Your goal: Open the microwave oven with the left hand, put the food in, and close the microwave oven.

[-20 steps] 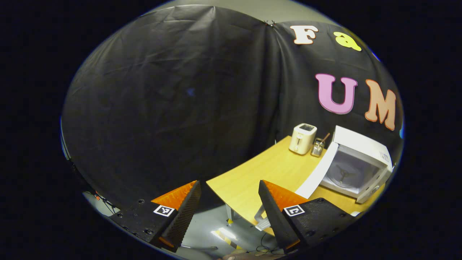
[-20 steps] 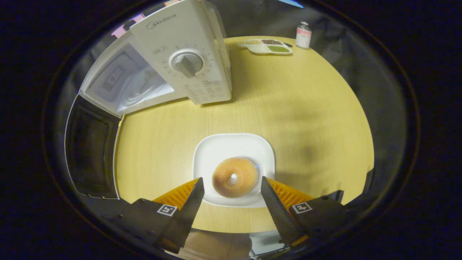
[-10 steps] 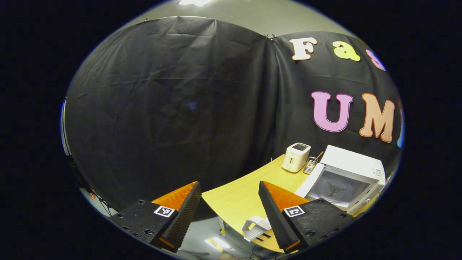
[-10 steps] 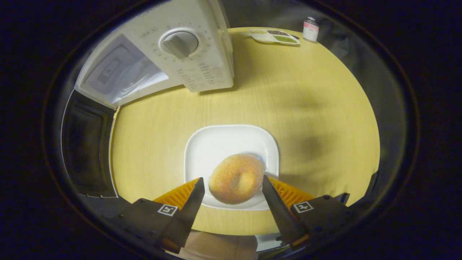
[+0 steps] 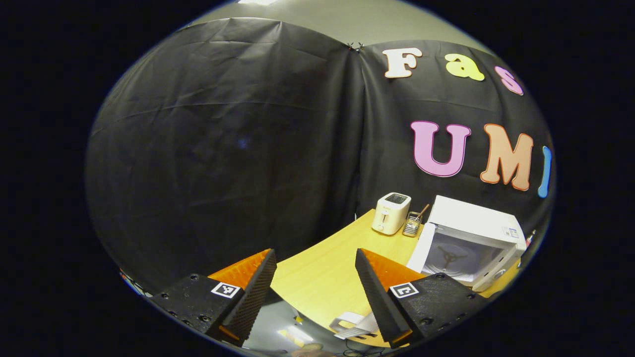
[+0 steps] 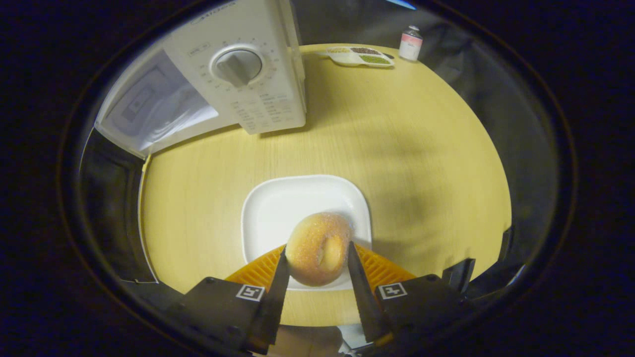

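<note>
A sugared doughnut (image 6: 317, 248) stands tilted on its edge at the near side of a white square plate (image 6: 292, 203). My right gripper (image 6: 316, 249) is shut on it, one finger pressed against each side. Beyond the plate stands the white microwave (image 6: 238, 94) with its cavity (image 6: 158, 109) exposed. Its dark door (image 6: 109, 213) is swung wide open to the left. In the left gripper view the microwave (image 5: 471, 238) sits far off to the right with its door (image 5: 419, 248) open. My left gripper (image 5: 315, 255) hangs open and holds nothing, off the table's left end.
On the yellow wooden table (image 6: 421, 148), a divided tray of beans (image 6: 357, 55) and a small bottle (image 6: 410, 44) stand at the far edge. A cream toaster (image 5: 392, 213) and a utensil holder (image 5: 412, 224) sit left of the microwave.
The right fingers closed in on the doughnut, which tipped from flat onto its edge. The left gripper stayed open while its view shifted, the microwave appearing smaller and farther off.
</note>
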Demonstrator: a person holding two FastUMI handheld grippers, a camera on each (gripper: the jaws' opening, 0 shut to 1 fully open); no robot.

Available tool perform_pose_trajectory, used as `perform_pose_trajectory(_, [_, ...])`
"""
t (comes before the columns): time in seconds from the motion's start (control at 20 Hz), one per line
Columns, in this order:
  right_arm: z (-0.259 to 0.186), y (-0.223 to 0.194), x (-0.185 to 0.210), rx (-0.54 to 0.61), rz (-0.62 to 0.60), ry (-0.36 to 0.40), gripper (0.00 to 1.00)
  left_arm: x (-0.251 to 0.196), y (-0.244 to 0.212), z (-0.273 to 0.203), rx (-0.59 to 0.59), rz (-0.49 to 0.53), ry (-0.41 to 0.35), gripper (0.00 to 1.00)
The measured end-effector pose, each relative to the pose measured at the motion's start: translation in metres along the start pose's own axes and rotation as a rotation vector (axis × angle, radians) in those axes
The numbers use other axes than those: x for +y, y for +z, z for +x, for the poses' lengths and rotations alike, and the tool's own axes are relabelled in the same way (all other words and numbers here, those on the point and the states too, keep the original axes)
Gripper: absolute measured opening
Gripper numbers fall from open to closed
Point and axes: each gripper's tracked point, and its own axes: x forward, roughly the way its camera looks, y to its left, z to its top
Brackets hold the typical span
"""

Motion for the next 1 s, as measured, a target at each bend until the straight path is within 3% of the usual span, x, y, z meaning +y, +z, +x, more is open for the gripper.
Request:
perform_pose_trajectory(0.05, [-0.005,0.000,0.005,-0.014,0.010,-0.001,0.68,0.000,0.001,0.005,0.004,0.012,-0.022,0.94])
perform_pose_trajectory(0.2, [-0.020,0.002,0.024,-0.059,0.016,-0.008,0.68,-0.001,-0.002,0.025,0.014,0.052,-0.083,0.90])
perform_pose_trajectory(0.45, [-0.041,-0.005,0.083,-0.129,0.027,0.029,0.68,-0.013,-0.015,0.056,0.056,0.077,-0.193,0.94])
perform_pose_trajectory(0.5, [-0.044,-0.007,0.097,-0.146,0.025,0.039,0.68,-0.014,-0.019,0.061,0.068,0.079,-0.212,0.90])
perform_pose_trajectory(0.55, [-0.048,-0.008,0.108,-0.160,0.021,0.045,0.68,-0.014,-0.023,0.066,0.081,0.080,-0.231,0.94])
perform_pose_trajectory(0.85, [-0.061,-0.010,0.179,-0.234,0.020,0.102,0.68,-0.010,-0.044,0.079,0.133,0.102,-0.301,0.94])
perform_pose_trajectory(1.0, [-0.067,0.007,0.210,-0.303,0.076,0.149,0.67,-0.007,-0.054,0.081,0.180,0.058,-0.327,0.94])
